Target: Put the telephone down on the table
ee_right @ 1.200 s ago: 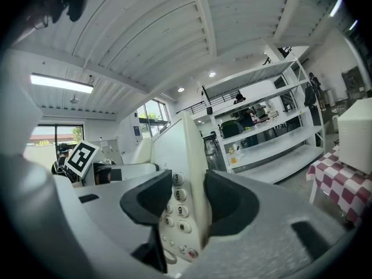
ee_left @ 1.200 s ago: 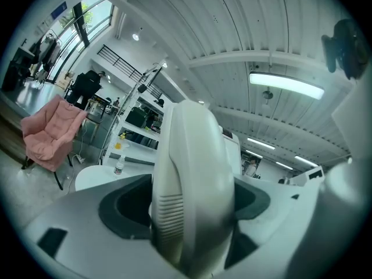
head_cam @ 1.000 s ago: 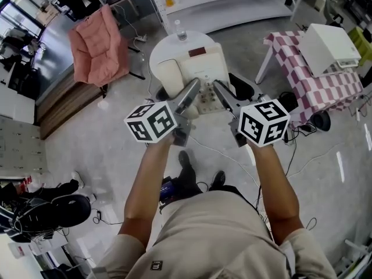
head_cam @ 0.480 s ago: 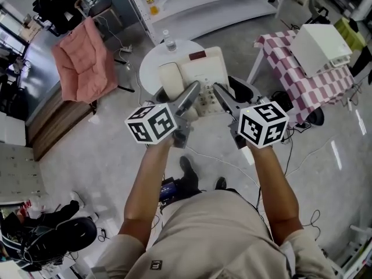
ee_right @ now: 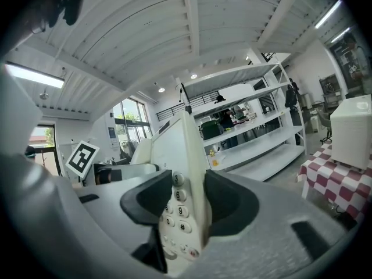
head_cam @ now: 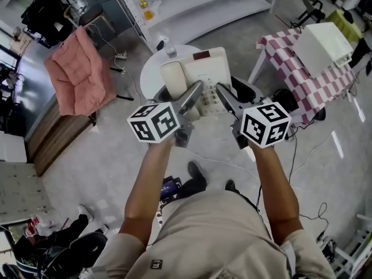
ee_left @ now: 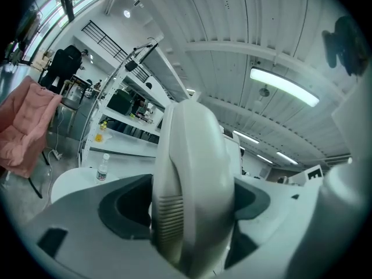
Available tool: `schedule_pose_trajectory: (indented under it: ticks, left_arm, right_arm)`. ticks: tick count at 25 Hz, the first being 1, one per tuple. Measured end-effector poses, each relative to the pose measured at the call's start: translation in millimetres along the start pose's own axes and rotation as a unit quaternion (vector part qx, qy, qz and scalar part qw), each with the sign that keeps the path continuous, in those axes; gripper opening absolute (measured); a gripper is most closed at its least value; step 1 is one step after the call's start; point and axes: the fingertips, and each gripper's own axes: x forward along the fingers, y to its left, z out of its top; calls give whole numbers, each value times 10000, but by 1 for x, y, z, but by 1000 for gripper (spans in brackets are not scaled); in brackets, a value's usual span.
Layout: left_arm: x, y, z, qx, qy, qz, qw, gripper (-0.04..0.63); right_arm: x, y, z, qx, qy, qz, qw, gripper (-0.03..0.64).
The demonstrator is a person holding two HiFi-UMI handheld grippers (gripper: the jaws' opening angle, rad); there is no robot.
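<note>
A cream desk telephone (head_cam: pixel 203 73) with its handset (head_cam: pixel 173 78) on the left side is held in the air between both grippers. My left gripper (head_cam: pixel 196 89) is shut on the handset side; in the left gripper view the handset (ee_left: pixel 192 179) fills the gap between the jaws of that gripper (ee_left: pixel 192 217). My right gripper (head_cam: pixel 220 90) is shut on the keypad side, and the number keys of the telephone (ee_right: pixel 177 205) show between the jaws of the right gripper (ee_right: pixel 187 205). A round white table (head_cam: pixel 150 74) lies under and behind the telephone.
A clear water bottle (head_cam: pixel 170 49) stands on the round table's far side. A pink draped chair (head_cam: pixel 72 74) is at the left. At the right are a checkered table (head_cam: pixel 290 77) with a white box (head_cam: pixel 322 46), white shelving (head_cam: pixel 197 4) behind, and cables on the floor.
The telephone stays held in both grippers. The room has shifted in the head view: round table, bottle and pink chair have slid left, and more of the shelving shows.
</note>
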Motion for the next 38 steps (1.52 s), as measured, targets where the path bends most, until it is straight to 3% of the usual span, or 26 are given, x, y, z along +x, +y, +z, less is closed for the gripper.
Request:
schedule_pose_trajectory:
  ticks: [21,38]
  left_arm:
    - [21,99,52,-57,-3,-260,9996,377]
    - [94,161,85,-73,-193,583,9981,377]
  right_arm:
    - [111,14,16,-157,55,-202,9997,163]
    - [208,-51,37,-116,313,679,9971,164]
